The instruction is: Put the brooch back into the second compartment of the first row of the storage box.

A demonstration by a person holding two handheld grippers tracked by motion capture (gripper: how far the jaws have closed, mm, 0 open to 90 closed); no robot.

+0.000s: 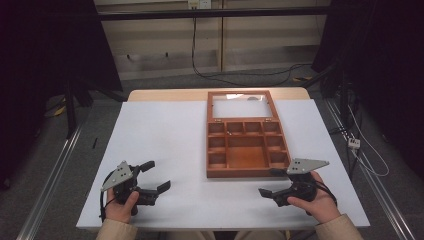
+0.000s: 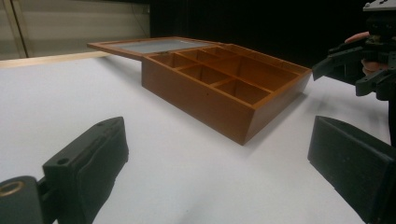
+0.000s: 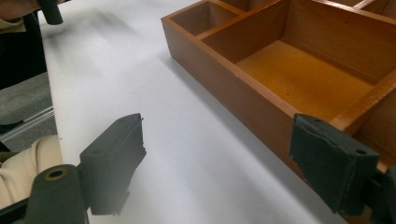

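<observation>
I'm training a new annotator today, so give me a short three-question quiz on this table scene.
1. True or false: the lid of the wooden box lies open, away from the person.
2. Which gripper is nearer the box? A) left gripper B) right gripper
3. What do the two grippers hold?

Key
1. True. The glass-paned lid lies folded back at the box's far side, and the compartments are uncovered.
2. B. In the high view the right gripper sits by the box's near right corner; the left one rests apart on the white table.
3. Nothing. Both stand with jaws open over bare table.
</observation>
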